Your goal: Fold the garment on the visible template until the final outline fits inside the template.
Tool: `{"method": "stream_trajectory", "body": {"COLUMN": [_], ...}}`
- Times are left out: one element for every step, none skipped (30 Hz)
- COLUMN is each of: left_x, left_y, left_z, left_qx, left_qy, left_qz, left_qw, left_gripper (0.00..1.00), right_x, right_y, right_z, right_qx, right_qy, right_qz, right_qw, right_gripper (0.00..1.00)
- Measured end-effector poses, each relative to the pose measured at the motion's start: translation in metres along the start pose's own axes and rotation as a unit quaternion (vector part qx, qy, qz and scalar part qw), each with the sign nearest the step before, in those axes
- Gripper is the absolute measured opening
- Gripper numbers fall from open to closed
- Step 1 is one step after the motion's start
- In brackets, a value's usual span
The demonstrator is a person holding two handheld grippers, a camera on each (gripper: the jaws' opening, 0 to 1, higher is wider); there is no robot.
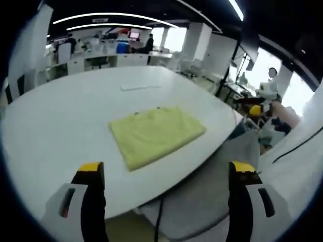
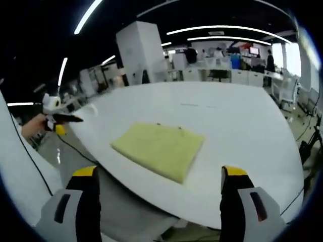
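Left gripper view: an open-plan office is seen behind the large white oval table [image 1: 60, 116], with desks, monitors and seated people at the far side and a person at the right edge. A thin pale strip [image 1: 140, 87] lies on the tabletop beyond the garment. A grey chair seat [image 1: 202, 201] with a dark cable across it sits below the table's near edge, between the jaws. The left gripper [image 1: 166, 174] is held back from the table edge, its yellow-tipped black jaws spread wide, nothing between them. The pale yellow folded garment [image 1: 156, 133] lies flat near the table's near edge as a compact rectangle, lightly creased. Right gripper view: white pillars, ceiling light strips and distant desks are noted; a hand [image 2: 33, 126] holding a tool appears at the left. The right gripper [image 2: 159, 176] is held short of the table, jaws wide apart and empty. The garment lies flat on the table, clear of both jaws.
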State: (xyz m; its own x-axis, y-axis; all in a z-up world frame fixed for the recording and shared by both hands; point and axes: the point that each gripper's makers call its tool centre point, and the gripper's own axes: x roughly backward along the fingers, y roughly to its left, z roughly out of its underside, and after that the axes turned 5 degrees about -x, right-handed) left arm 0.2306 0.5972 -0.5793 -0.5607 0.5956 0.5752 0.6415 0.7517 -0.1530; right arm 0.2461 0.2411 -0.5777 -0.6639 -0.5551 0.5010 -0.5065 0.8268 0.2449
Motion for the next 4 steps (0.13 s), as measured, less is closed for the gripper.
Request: {"method": "stream_trajectory", "body": {"left_x": [0.0002, 0.0003, 0.0005, 0.0004], "left_y": [0.0004, 0.0013, 0.002, 0.0028], "left_z": [0.0007, 0.0018, 0.0026, 0.0035], "left_qx": [-0.001, -0.001, -0.001, -0.002], "left_qy": [0.001, 0.003, 0.005, 0.006], "left_qz": [-0.001, -0.001, -0.002, -0.003], "left_qw": [1.0, 1.0, 1.0, 1.0], "left_gripper": [1.0, 1.0, 1.0, 1.0], "right_x": [0.0, -0.0001, -0.0001, -0.0002], "right_y": [-0.0002, 0.0001, 0.0004, 0.0004], "right_z": [0.0002, 0.0003, 0.0005, 0.0006], "right_qx": [0.003, 0.003, 0.002, 0.002], "right_qy": [0.0, 0.0, 0.001, 0.001], "right_qz": [0.001, 0.0, -0.001, -0.001], "right_qw": [1.0, 1.0, 1.0, 1.0], "right_gripper": [1.0, 1.0, 1.0, 1.0]}}
